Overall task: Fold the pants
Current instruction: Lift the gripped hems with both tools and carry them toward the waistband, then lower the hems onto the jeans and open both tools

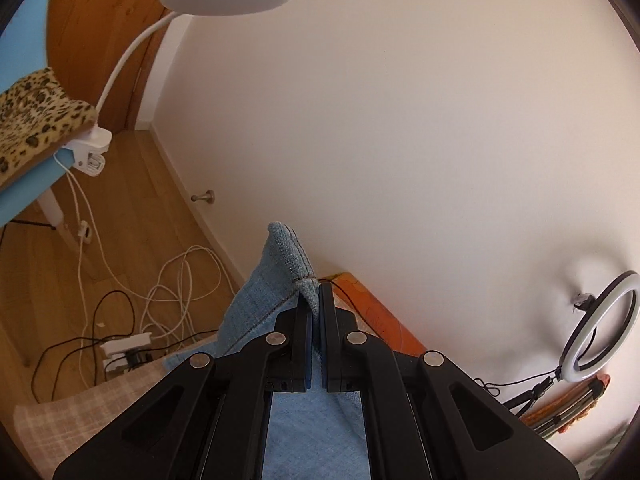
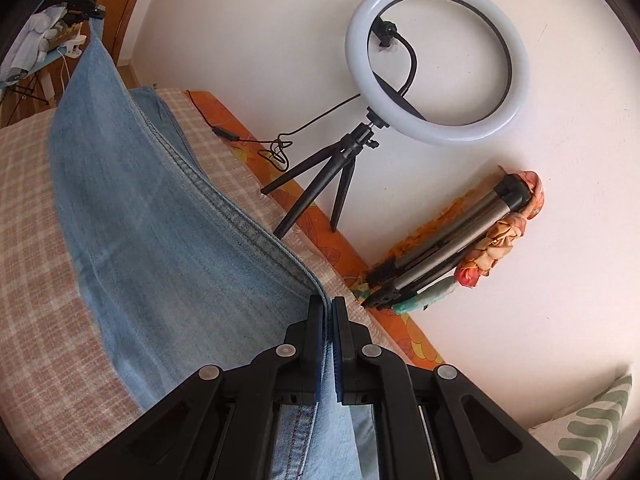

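Now I have the left gripper (image 1: pixel 316 300) and right gripper (image 2: pixel 330 312) each clamped on the pants (image 2: pixel 160 220); denim hangs lifted above the checked blanket (image 2: pixel 32 220); the fold looks begun, unfinished.

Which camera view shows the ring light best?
The right wrist view: the ring light shows whole there, on its small tripod by the wall. The left wrist view shows it only small and distorted at the right edge.
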Demonstrator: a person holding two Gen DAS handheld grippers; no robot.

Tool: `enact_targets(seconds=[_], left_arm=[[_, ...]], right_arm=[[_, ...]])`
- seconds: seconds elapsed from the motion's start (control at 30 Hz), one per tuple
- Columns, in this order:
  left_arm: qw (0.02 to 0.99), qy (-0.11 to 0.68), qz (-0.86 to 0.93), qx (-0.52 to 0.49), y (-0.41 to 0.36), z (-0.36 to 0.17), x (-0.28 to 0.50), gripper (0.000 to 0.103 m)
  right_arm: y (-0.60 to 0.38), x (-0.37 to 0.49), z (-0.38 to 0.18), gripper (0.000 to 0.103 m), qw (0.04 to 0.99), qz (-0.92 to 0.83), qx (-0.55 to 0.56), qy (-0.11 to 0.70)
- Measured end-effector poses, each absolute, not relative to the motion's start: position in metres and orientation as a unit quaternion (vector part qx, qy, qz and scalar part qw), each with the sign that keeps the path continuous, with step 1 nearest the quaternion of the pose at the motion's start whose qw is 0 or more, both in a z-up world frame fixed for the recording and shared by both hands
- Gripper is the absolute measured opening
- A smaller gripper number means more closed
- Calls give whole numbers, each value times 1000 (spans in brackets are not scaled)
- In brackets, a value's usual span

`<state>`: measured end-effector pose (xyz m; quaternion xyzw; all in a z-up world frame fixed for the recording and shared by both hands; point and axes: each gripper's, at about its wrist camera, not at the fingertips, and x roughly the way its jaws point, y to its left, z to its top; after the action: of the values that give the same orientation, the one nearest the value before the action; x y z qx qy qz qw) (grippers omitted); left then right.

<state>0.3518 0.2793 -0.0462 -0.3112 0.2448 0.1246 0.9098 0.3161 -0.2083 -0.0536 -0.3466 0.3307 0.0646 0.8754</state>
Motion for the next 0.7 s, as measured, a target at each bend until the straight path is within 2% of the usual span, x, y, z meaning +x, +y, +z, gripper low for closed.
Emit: enact_targets(seconds=[0.3, 0.7], left_arm=[[907, 306, 128, -258, 252, -98, 438, 1], [899, 364, 114, -215, 243, -145, 494, 2]], right_arm=[[-224, 398, -117, 1, 856, 52, -345, 380], [-241, 435, -172, 1, 843, 51, -322, 427]])
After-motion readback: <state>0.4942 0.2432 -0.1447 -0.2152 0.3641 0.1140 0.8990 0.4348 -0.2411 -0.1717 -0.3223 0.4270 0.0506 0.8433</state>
